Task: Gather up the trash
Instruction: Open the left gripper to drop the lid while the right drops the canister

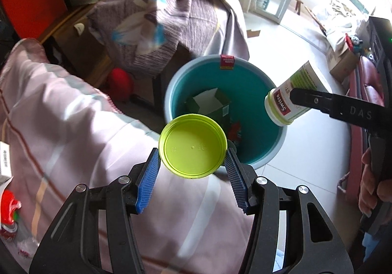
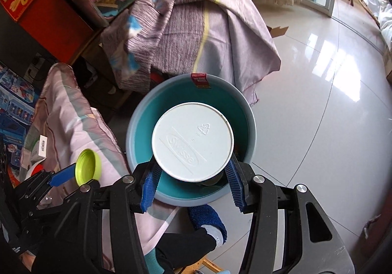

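My left gripper is shut on a lime-green lid, its hollow side facing the camera, held just short of the near rim of a teal bucket. A green carton and red scraps lie inside the bucket. My right gripper is shut on a white Swisse bottle, bottom toward the camera, hanging over the bucket. In the left wrist view the bottle hangs over the bucket's right rim. The right wrist view shows the lid at lower left, beside the bucket.
A pink striped cloth covers the surface left of the bucket. Behind stands a piece of furniture under a purple sheet. Glossy tile floor spreads to the right. A person's foot in a blue slipper rests near the bucket's front.
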### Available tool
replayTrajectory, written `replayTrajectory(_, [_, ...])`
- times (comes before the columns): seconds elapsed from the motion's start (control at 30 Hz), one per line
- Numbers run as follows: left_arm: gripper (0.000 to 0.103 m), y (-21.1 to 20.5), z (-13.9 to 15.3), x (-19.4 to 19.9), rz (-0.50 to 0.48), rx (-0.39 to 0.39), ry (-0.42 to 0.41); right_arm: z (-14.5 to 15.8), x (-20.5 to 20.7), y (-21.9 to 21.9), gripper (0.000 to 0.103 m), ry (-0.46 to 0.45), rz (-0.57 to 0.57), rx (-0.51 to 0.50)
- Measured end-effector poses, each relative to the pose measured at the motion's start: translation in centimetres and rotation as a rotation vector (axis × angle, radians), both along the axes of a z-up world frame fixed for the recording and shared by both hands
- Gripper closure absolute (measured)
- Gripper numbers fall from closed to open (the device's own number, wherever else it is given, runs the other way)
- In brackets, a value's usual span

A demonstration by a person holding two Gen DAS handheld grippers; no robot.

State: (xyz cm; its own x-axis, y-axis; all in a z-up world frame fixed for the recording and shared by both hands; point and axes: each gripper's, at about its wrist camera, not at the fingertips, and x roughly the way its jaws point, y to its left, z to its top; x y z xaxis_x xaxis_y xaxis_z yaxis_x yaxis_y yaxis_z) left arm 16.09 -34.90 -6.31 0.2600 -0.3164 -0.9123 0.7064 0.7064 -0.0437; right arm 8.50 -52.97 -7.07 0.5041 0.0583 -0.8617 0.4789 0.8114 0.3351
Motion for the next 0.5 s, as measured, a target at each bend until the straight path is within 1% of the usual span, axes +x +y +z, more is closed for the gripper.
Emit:
replayTrajectory(0.13, [0.046, -1.3, -1.4, 0.8, -0.015, 0.017, 0.025, -1.0, 0.5, -0.5, 0.055, 0.023, -0.007, 0.003])
replayTrajectory(0.27, [0.042, -1.9, -2.3, 1.5, -0.012, 0.033, 0.038, -1.8, 0.7, -0.6, 0.055, 0.045, -0.009, 0.003])
replayTrajectory(0.47, [0.035, -0.6, -2.6, 1.9, 0.016, 0.016, 0.065, -2.7, 1.3, -0.6, 0.055, 0.071, -0.007, 0.008])
replayTrajectory(0.5, [0.033, -0.4, -2.6, 2.0, 0.022, 0.012, 0.067, -2.7, 1.4, -0.5, 0.055, 0.074, -0.005, 0.008])
